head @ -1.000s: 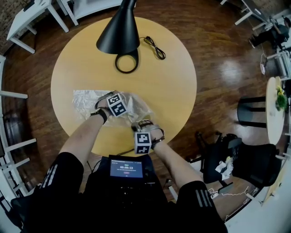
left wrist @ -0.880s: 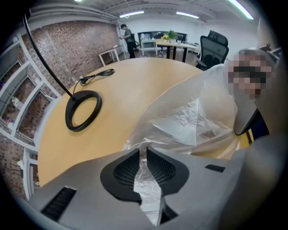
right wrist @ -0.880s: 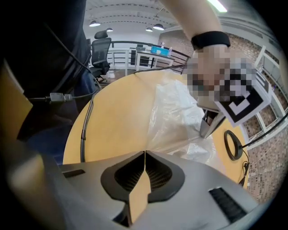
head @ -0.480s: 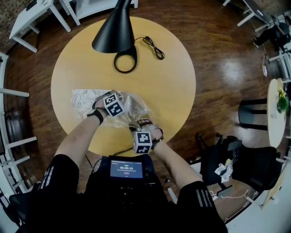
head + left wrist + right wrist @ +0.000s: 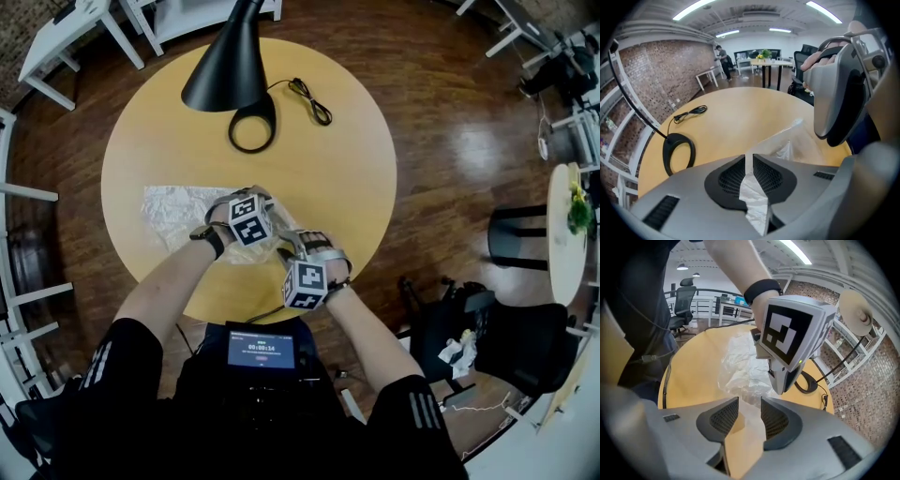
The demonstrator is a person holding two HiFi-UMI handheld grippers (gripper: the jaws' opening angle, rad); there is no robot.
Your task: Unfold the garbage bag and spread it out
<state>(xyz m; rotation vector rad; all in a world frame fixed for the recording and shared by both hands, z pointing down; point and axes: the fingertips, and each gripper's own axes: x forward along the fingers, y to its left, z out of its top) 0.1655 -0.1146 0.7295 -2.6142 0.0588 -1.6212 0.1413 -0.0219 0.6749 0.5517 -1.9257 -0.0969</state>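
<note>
The clear crinkled garbage bag (image 5: 173, 211) lies on the round wooden table (image 5: 356, 169), left of centre, still partly bunched. My left gripper (image 5: 265, 212) holds its right end raised. In the left gripper view the left gripper (image 5: 750, 164) is shut on a strip of the film (image 5: 757, 206), and more of the bag (image 5: 790, 140) hangs beyond. My right gripper (image 5: 285, 248) sits close behind the left one, near the table's front edge. In the right gripper view its jaws (image 5: 750, 411) are opening; the bag (image 5: 740, 366) reaches toward the gap, but the pads are not pressing on it.
A black lamp (image 5: 225, 70) stands at the far side of the table, with its ring base (image 5: 251, 127) and cable (image 5: 305, 94). A device with a screen (image 5: 261, 349) hangs at the person's chest. White tables and dark chairs ring the wooden floor.
The right gripper has moved up and in toward the left gripper and its jaws have parted. The left gripper has shifted slightly right, lifting the bag's right end.
</note>
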